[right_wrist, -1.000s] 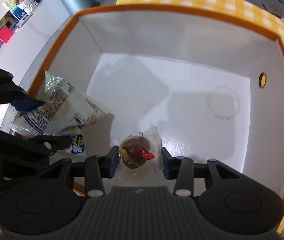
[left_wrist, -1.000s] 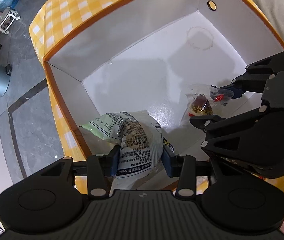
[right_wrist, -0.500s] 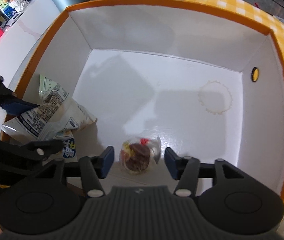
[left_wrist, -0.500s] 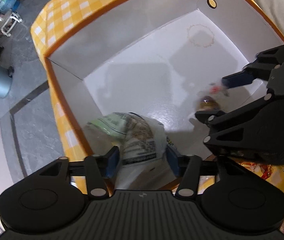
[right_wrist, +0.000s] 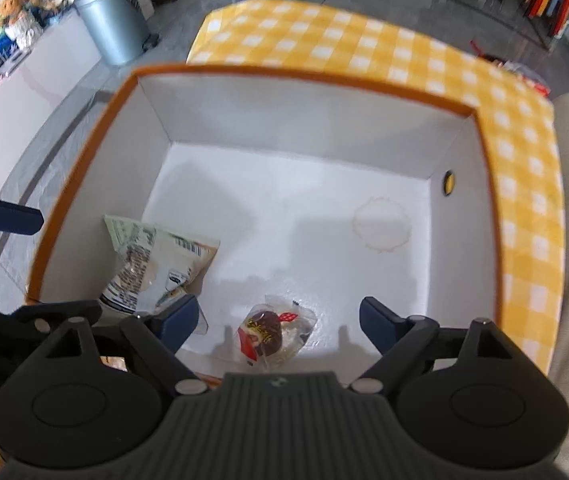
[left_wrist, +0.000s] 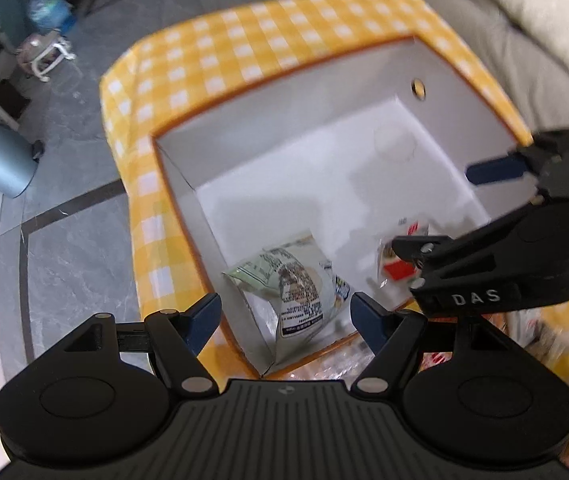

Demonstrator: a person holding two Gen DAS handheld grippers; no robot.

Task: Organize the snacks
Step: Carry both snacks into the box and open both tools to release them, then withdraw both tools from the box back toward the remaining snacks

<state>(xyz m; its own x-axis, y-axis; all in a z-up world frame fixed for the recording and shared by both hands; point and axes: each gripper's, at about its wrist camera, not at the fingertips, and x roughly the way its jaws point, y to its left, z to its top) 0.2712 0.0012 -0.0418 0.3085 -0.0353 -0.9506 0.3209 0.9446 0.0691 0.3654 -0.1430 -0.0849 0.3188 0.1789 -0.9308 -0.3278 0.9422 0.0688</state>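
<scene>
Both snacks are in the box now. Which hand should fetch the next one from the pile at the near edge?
Probably the left. The left gripper, jaws opening and empty above the green-white bag, has wrapped snacks showing just beyond its right finger. The right gripper sees no pile.

Both wrist cameras look steeply down from close above into the white-lined box (left_wrist: 268, 152) with its orange rim; left from its near-left corner, right from the near edge. They share the box floor and both snack packets.
</scene>
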